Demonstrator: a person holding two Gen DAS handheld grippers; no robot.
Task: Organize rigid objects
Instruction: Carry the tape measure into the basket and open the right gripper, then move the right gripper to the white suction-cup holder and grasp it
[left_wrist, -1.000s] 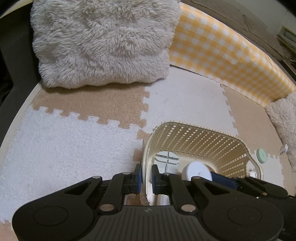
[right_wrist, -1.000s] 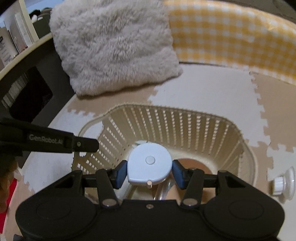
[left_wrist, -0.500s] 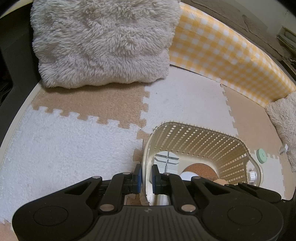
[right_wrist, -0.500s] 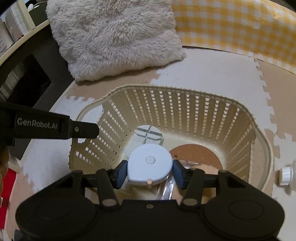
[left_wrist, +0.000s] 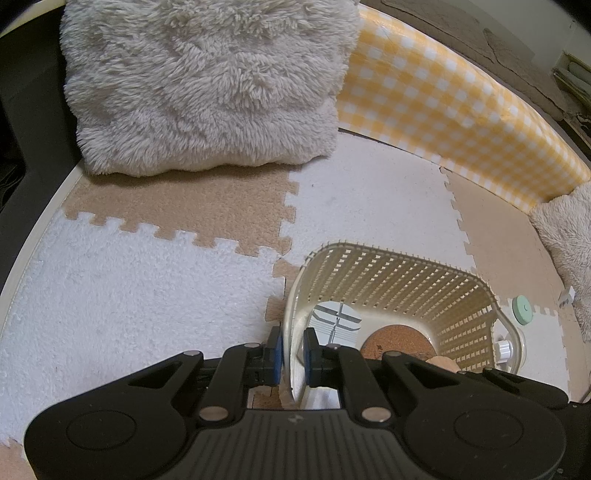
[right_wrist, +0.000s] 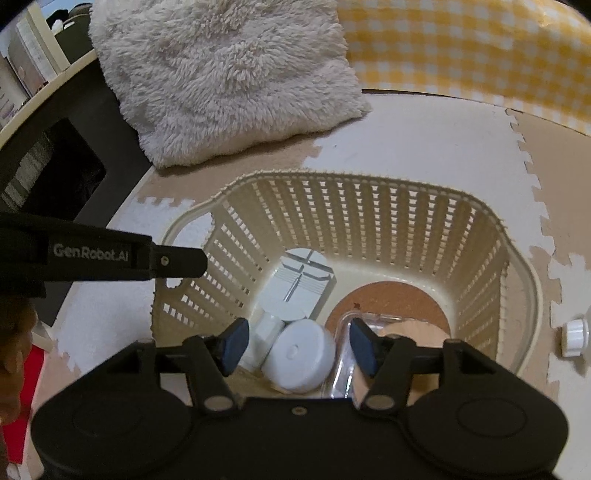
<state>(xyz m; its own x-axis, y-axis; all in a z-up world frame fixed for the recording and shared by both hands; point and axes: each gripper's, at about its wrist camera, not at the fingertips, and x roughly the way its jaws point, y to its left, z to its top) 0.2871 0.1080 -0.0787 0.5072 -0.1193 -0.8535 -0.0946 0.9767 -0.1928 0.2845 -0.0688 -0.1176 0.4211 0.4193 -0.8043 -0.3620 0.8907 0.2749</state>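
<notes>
A cream slatted basket (left_wrist: 406, 258) (right_wrist: 369, 177) stands on the foam mat. My left gripper (left_wrist: 293, 350) is shut on the basket's near-left rim, one pad inside and one outside. My right gripper (right_wrist: 297, 341) hangs over the basket's inside with its jaws opening; the pads touch nothing. Below them a white round disc case (right_wrist: 301, 360) lies on the basket floor beside a small white cylinder (right_wrist: 267, 330). Also inside are a white square item (right_wrist: 299, 288), a cork coaster (right_wrist: 399, 299) (left_wrist: 397, 338), a clear plastic piece (right_wrist: 347, 369) and a peach-coloured object (right_wrist: 406, 332).
A white cap (right_wrist: 574, 338) lies on the mat right of the basket, and a green disc (left_wrist: 522, 304) sits farther right. A fluffy cushion (left_wrist: 207, 85) (right_wrist: 229, 74) and a yellow checked bolster (left_wrist: 443, 110) border the far side. Dark furniture stands at left.
My right gripper has spread its jaws and let go of the white disc case, which dropped onto the basket floor. The left gripper kept its hold on the rim.
</notes>
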